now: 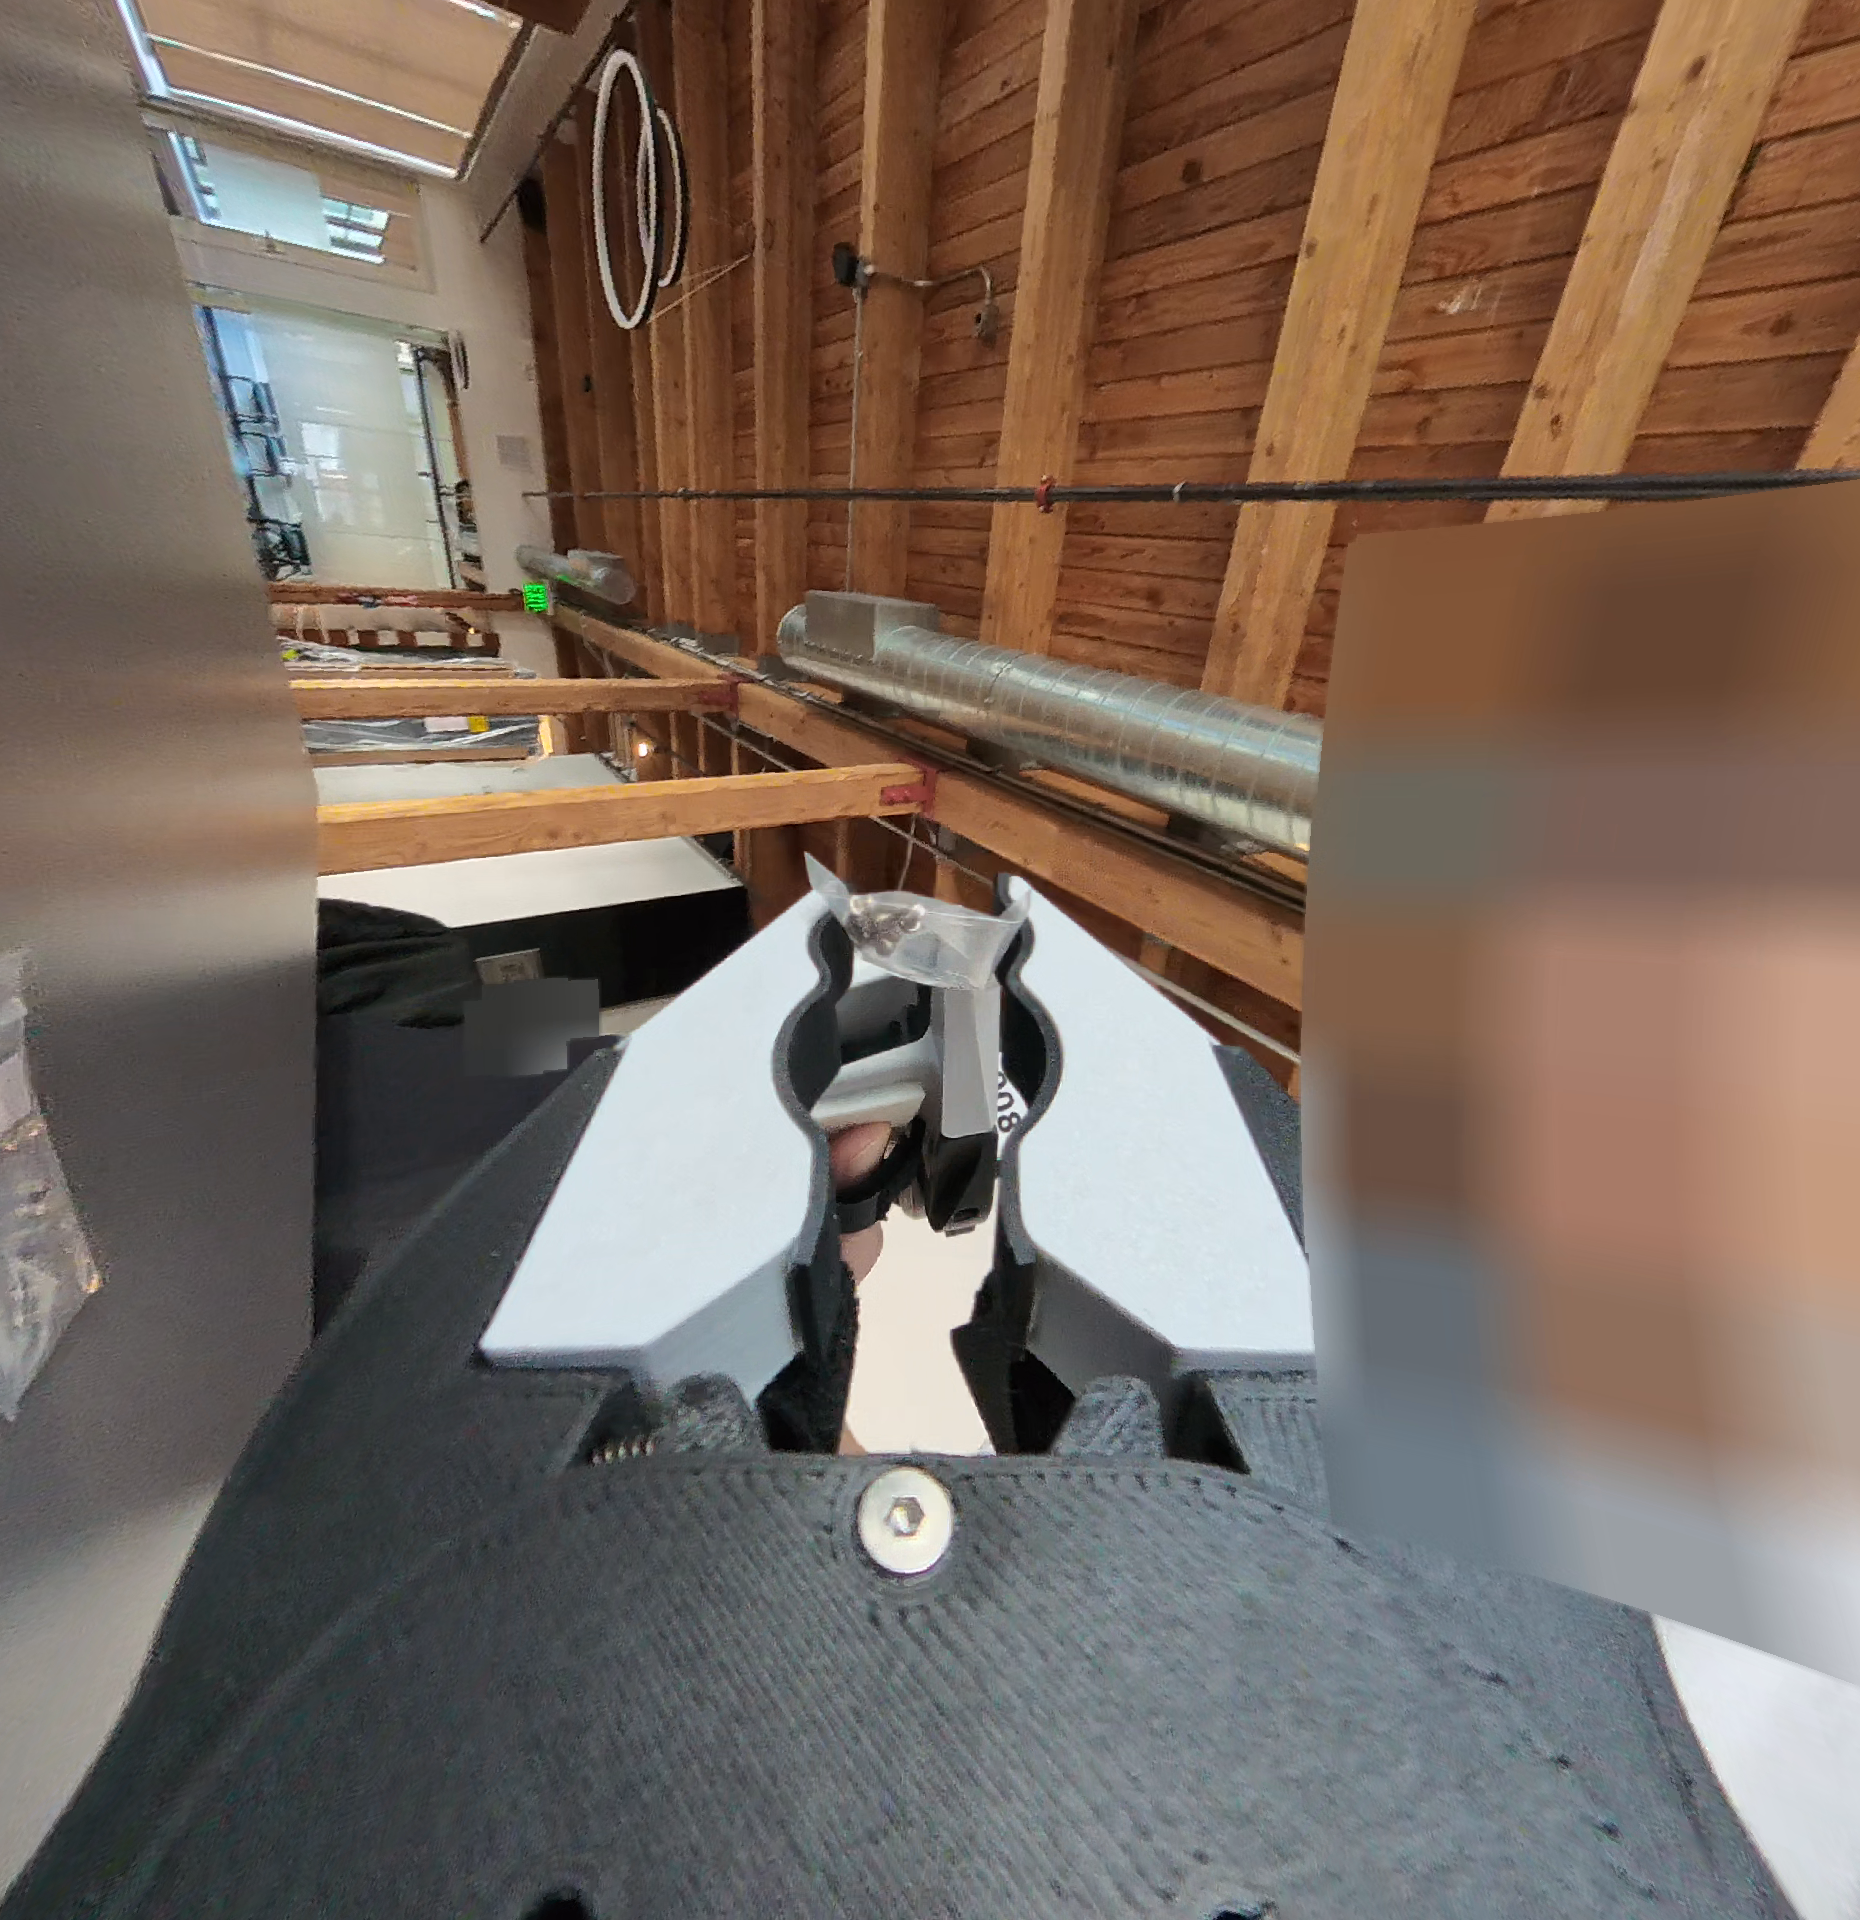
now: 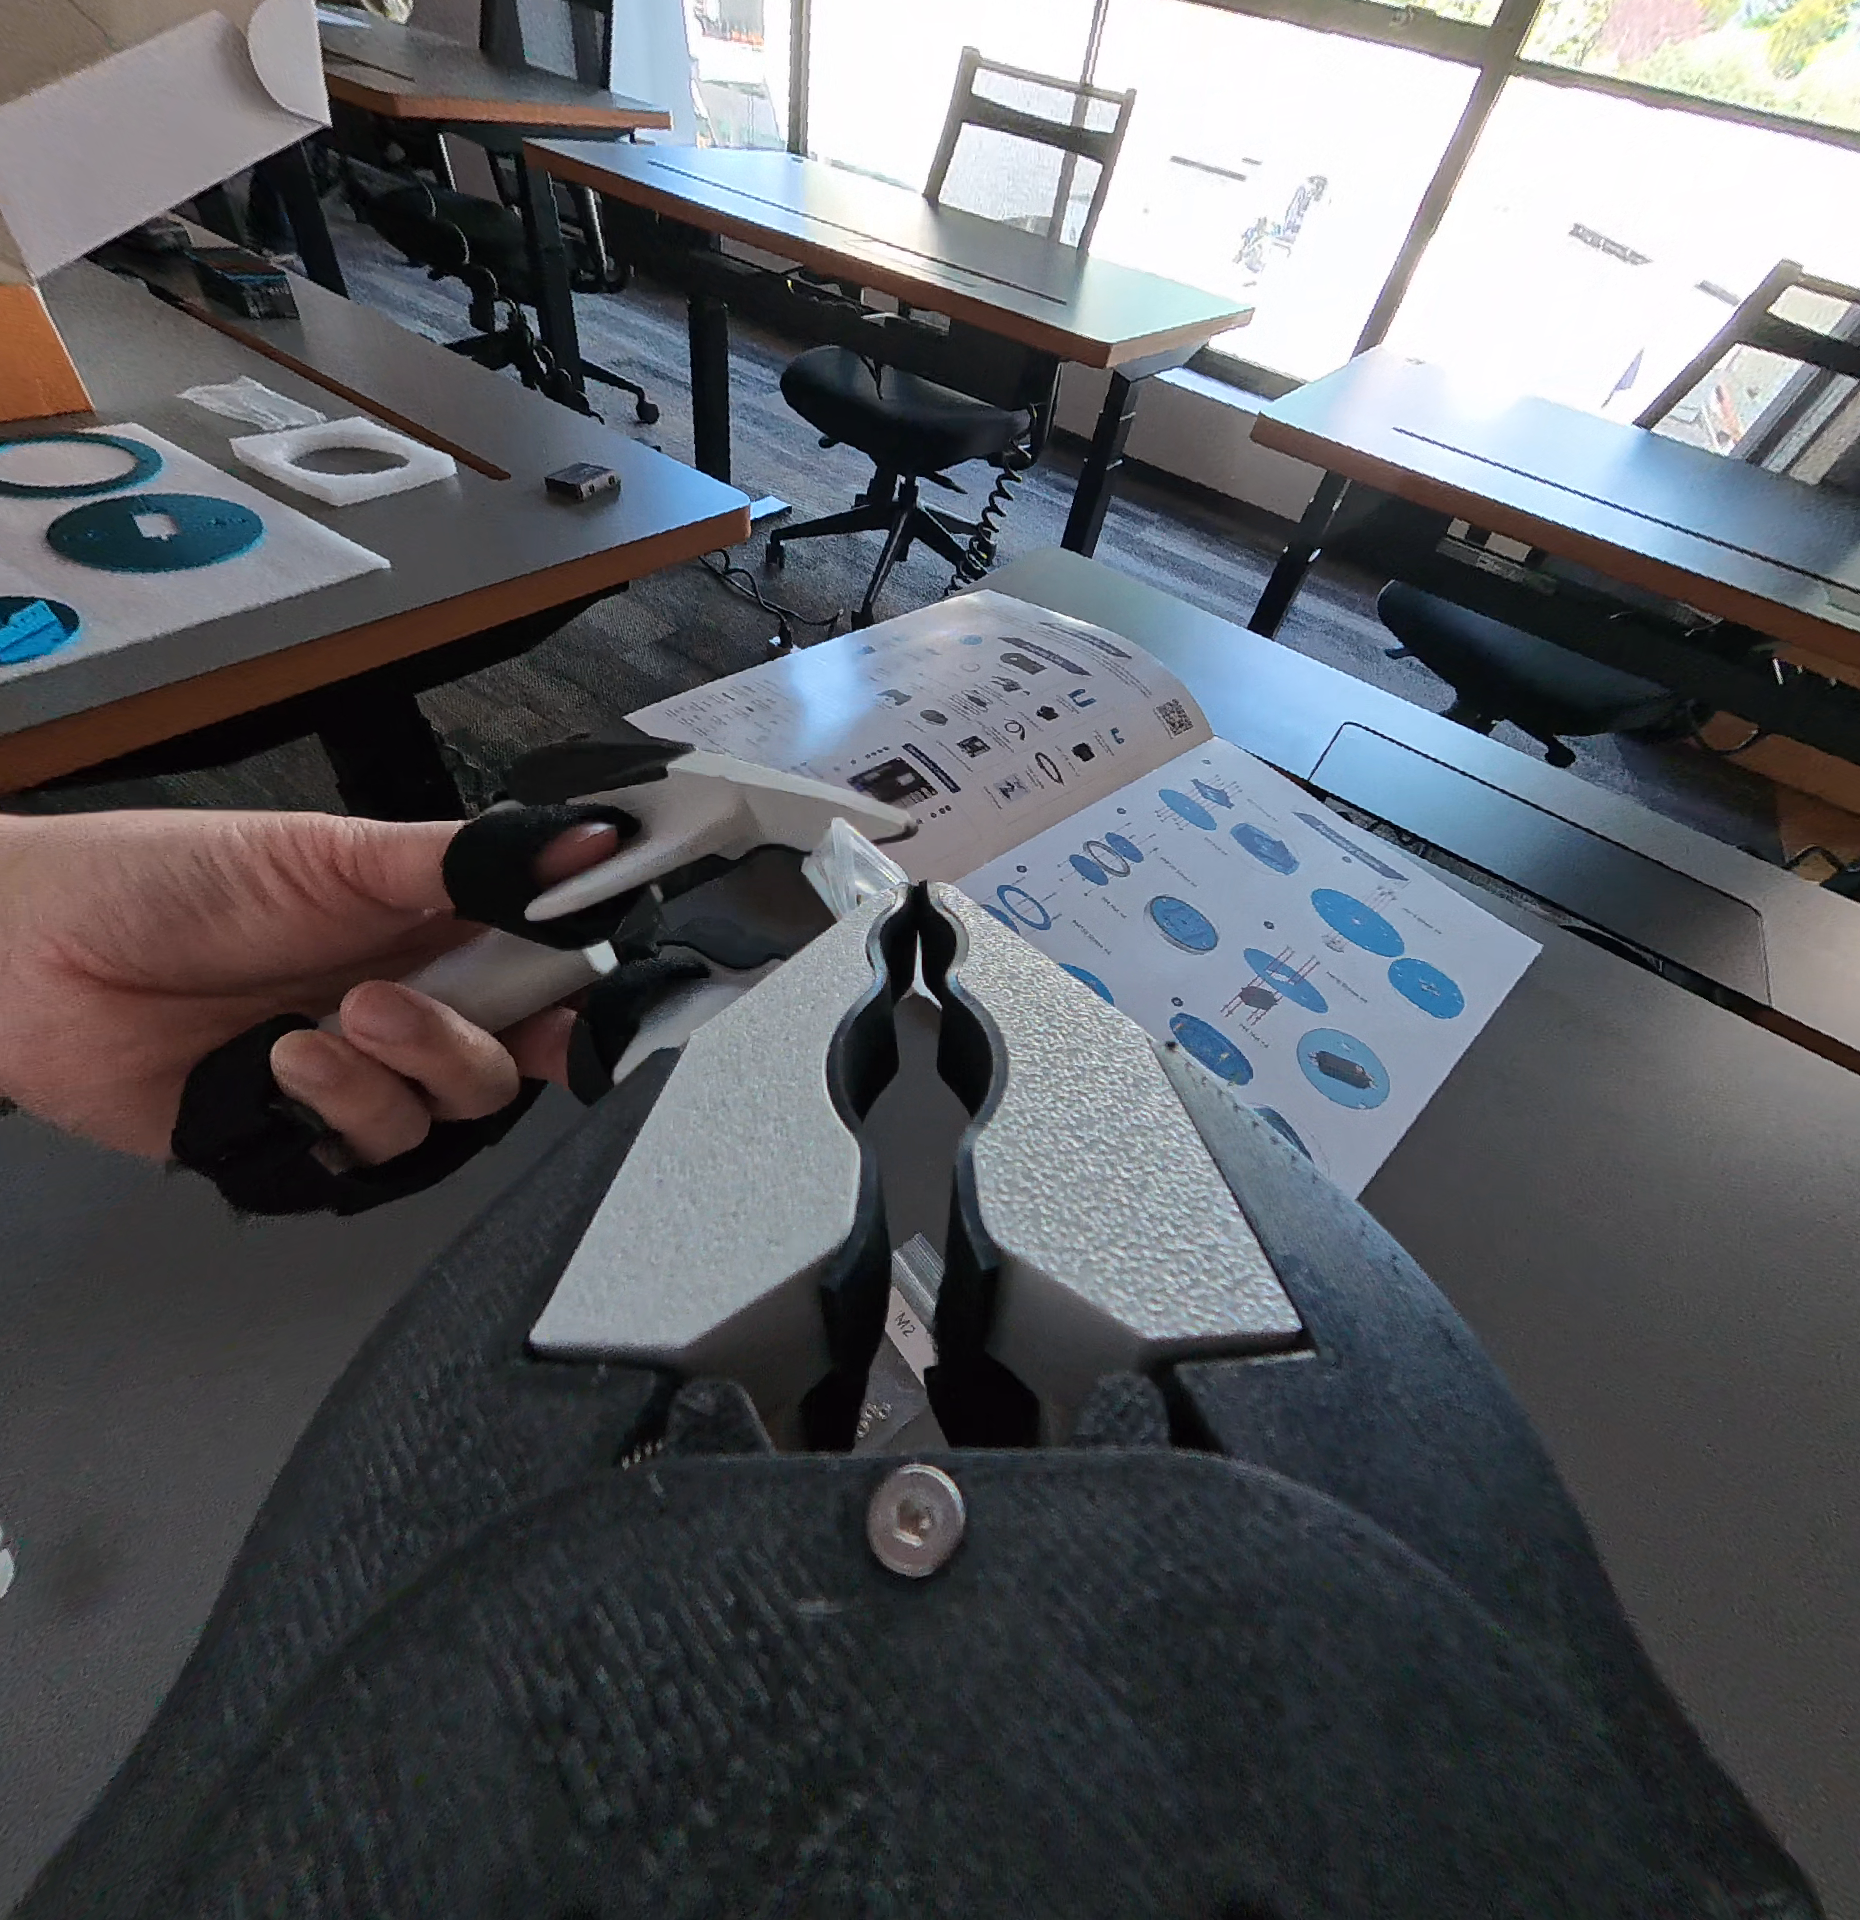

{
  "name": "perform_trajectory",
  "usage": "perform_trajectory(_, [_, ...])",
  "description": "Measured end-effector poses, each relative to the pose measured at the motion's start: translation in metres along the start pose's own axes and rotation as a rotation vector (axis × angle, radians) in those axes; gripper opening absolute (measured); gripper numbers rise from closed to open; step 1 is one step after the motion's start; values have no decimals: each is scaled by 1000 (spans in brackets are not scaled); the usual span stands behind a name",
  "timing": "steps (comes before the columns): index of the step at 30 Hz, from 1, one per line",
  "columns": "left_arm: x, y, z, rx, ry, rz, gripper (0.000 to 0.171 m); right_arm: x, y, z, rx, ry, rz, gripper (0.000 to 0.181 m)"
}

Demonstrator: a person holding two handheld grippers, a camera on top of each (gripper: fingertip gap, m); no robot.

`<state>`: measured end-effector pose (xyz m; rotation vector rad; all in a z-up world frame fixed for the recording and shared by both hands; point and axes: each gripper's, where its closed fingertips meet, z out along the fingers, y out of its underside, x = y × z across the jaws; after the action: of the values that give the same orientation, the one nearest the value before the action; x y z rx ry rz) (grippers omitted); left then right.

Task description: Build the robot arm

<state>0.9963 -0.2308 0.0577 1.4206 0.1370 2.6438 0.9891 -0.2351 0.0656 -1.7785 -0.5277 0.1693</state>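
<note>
Clear bag [image 1: 921, 940] of small dark screws pinched between left gripper [image 1: 918, 914] tips; right gripper [image 2: 921, 899] tips nearly touching, pinching the bag's corner

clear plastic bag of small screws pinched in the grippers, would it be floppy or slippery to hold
Probably floppy: the clear plastic bag looks like thin crinkled film, sagging between the left gripper fingertips. Likely light, since only a few small dark screws sit inside, though they may shift around. The glossy film could be slippery; the right gripper pinches just an edge.

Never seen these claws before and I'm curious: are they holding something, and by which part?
The left gripper pinches a small clear bag of screws by its ends. The right gripper grips the bag's edge.
</note>
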Motion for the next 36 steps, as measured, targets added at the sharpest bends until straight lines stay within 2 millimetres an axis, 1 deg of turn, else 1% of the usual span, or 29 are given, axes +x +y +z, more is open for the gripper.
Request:
perform_trajectory(1, [0,0,0,-10,-16,11,24,0,1,0,0,-1,-5,0])
perform_trajectory(3, [-3,0,-1,-16,-51,13,19,-3,3,0,-3,-35,6,0])
perform_trajectory(5, [-5,0,-2,-16,-70,-6,10,-6,5,1,0,-65,31,0])
perform_trajectory(8, [-9,-1,-4,6,-81,-43,7,-8,7,3,-7,-88,41,0])
perform_trajectory(13, [-18,-1,-10,20,-127,-52,6,-12,16,5,-58,-127,20,1])
perform_trajectory(16, [-23,-1,-13,21,-157,-49,5,-10,20,6,-76,-106,-1,11])
perform_trajectory(17, [-24,-1,-13,23,-165,-45,5,-11,21,6,-80,-112,-11,12])
perform_trajectory(23, [-23,-3,-15,27,-166,-49,4,-19,21,6,-83,-146,-54,11])
perform_trajectory(30, [-23,0,-14,31,-136,-105,3,-20,20,4,-63,-154,-26,11])
perform_trajectory(36, [-23,-3,-15,49,-124,-122,2,-17,17,-1,-41,-146,-15,11])
